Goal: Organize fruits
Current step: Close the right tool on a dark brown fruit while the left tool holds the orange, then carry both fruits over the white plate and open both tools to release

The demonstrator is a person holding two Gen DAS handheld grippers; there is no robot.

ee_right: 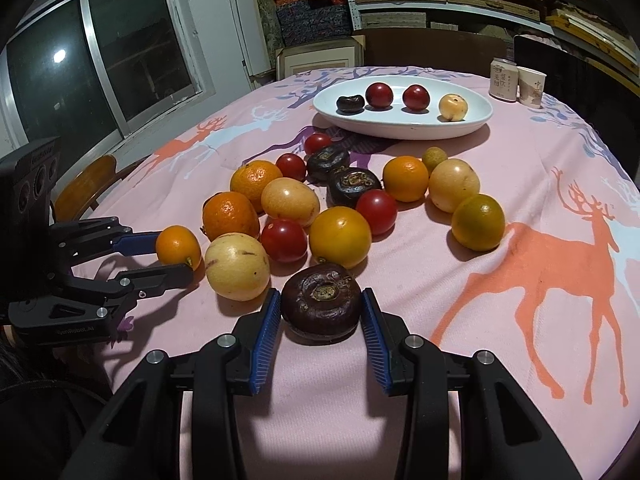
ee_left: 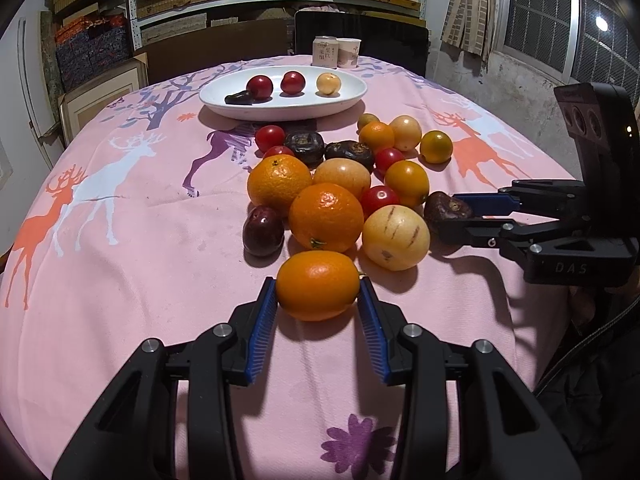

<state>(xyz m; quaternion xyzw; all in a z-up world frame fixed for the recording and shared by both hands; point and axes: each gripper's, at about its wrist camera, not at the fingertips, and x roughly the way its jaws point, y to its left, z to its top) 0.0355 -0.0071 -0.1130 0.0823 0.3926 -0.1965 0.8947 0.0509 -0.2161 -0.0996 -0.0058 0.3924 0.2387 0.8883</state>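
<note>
pink tablecloth (ee_left: 120, 280), loose fruit heaped. orange (ee_left: 316, 285) clamped by left gripper (ee_left: 318, 300); dark fruit (ee_right: 322, 300) clamped by right gripper (ee_right: 322, 312). step judged: pickup. next: both lifted, carried to plate (ee_left: 280, 110).

Glossy white plate (ee_left: 348, 98); matt pink cloth tablecloth (ee_left: 140, 240); wrinkled dark fruit (ee_right: 320, 304).

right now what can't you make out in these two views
- Print on the can and paper cup: too small, both views.
- Small fruit behind the pile: mostly hidden in left wrist view.
- Underside of the orange in the left gripper: hidden.
- Person: only a dark sleeve at frame edges.
</note>
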